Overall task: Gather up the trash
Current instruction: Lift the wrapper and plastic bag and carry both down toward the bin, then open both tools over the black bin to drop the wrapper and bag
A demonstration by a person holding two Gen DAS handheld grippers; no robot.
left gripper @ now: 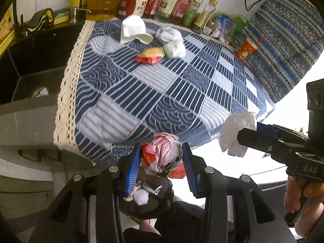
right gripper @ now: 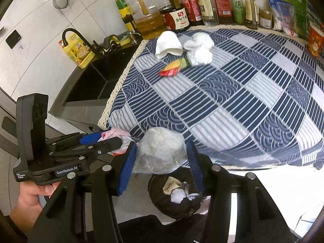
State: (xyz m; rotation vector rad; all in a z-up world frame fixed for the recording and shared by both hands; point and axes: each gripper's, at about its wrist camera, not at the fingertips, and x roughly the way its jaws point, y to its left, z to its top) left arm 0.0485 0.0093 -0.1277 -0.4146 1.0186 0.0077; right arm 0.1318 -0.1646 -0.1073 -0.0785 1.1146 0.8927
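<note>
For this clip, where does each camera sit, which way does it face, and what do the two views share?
Left wrist: on the left gripper, facing down past its crumpled pink-red wrapper to the counter; the person's right hand shows.
Right wrist: on the right gripper, which clamps a crumpled clear plastic bag; the left hand shows.
Shared: patterned cloth, sauce bottles, trash bin below.

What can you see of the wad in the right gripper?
The wad is crumpled, translucent white, like thin plastic or tissue, roughly ball-shaped with a loose flap at its lower edge. It sits between the right gripper's blue ribbed pads, which press on both sides. It hangs off the table edge, above the dark bin that already holds scraps. In the left view it shows as a white crumple at the black fingertips.
</note>
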